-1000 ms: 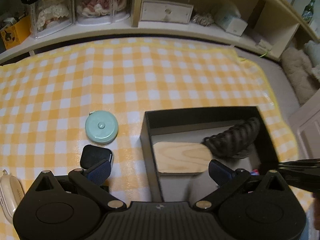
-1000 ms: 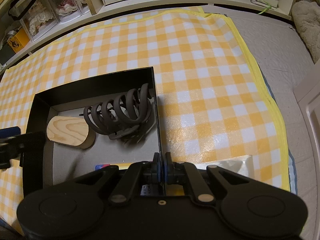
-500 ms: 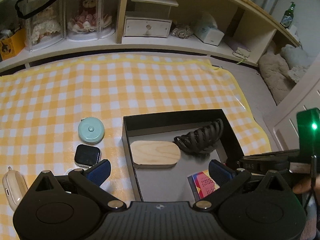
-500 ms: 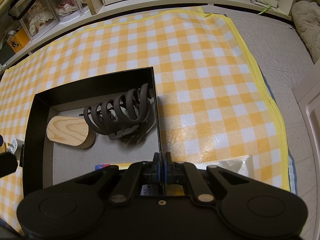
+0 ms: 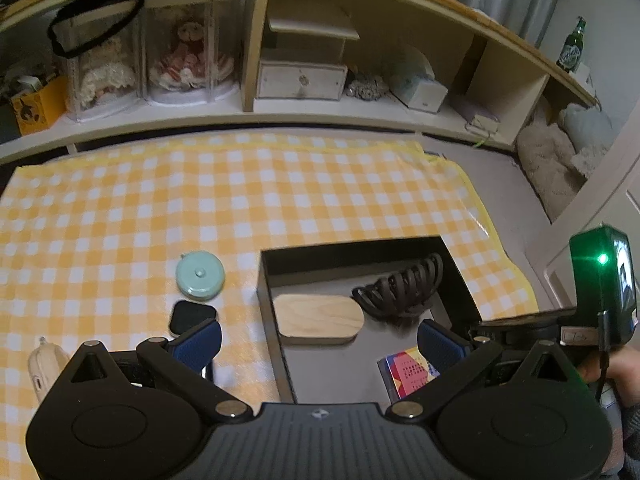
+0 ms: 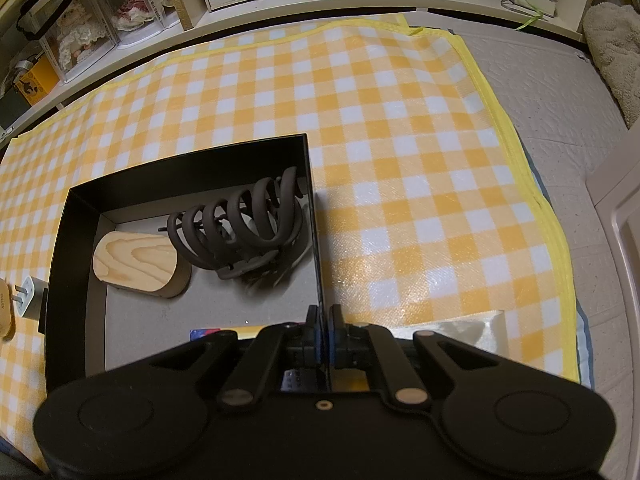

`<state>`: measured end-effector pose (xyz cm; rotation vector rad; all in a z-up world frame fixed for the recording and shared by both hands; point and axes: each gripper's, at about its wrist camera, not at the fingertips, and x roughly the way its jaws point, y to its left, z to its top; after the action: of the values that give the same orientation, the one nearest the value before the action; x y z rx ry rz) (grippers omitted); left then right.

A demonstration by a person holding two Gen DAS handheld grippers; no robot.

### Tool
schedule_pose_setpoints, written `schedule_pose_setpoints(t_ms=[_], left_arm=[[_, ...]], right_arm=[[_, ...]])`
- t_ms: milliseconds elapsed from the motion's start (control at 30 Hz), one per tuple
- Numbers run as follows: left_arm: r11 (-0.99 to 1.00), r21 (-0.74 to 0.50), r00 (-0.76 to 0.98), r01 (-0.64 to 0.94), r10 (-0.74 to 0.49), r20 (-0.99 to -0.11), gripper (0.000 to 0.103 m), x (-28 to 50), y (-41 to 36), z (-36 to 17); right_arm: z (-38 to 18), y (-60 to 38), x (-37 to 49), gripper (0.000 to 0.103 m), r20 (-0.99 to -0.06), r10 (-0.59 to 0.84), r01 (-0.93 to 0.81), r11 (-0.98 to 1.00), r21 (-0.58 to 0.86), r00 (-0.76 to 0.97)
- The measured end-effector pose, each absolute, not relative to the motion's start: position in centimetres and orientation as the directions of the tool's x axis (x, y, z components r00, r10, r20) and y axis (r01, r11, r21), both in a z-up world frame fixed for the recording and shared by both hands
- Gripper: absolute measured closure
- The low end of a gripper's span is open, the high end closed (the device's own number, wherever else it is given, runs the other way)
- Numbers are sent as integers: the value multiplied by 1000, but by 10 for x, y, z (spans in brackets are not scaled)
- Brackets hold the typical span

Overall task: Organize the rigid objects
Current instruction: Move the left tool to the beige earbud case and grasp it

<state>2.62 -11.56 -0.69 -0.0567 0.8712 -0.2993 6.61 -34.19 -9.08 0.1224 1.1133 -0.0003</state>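
Right wrist | right gripper (image 6: 323,320) pinches black box (image 6: 316,216) wall (near corner)

1. Left gripper (image 5: 318,340) hangs angled downward, its blue-padded fingers (image 5: 198,340) spread wide with nothing between them.
2. Right gripper (image 6: 324,320) points steeply down, fingers pressed together on the box wall (image 6: 318,264).

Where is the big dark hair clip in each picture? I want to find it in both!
Left wrist view: the hair clip lies in the far right corner of the black box, right of the wooden block.
Right wrist view: the hair clip sits in the box's middle, against its right wall, again right of the wooden block.
Shared landmark: the wooden block beside it.
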Motion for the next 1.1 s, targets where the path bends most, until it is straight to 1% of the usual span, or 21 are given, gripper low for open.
schedule_pose_setpoints(t_ms=[100,267,333,533,667,767,900,967,1033,1067,1100], left_arm=[[961,-146,634,234,-265,-727,0,26,-107,2],[967,-75,709,245,-231,-667,0,26,-87,14],[968,-50,716,247,-217,-663,0,28,-78,16],[976,-47,706,210,-185,-683,0,38,-40,10],[982,-8,703,186,-139,-697,0,45,-13,2],[990,11,674,141,-87,-734,0,52,9,-7],[1000,1,600,24,-14,-800,1,58,41,-26],[999,-33,548,-20,-17,-836,4,62,56,-37],[996,-67,497,-64,-26,-868,15,65,66,-48],[993,-87,474,-80,-39,-880,18,67,70,-53],[989,-114,451,-94,-60,-891,23,69,74,-57]], right_arm=[[-91,-342,66,99,-895,61,62,993,98,442],[-91,-342,66,99,-895,62,63,993,99,442],[-91,-342,66,99,-895,60,61,993,97,442],[-91,-342,66,99,-895,60,61,993,97,442],[-90,-342,66,99,-895,61,62,993,99,442],[-91,-342,66,98,-895,61,62,993,98,442],[-91,-342,66,98,-895,60,61,993,97,441],[-91,-342,66,98,-896,59,61,993,96,441],[-92,-343,66,98,-896,59,61,994,96,440],[-92,-342,66,98,-896,60,61,993,96,440],[-92,-343,66,98,-896,61,61,993,97,440]])
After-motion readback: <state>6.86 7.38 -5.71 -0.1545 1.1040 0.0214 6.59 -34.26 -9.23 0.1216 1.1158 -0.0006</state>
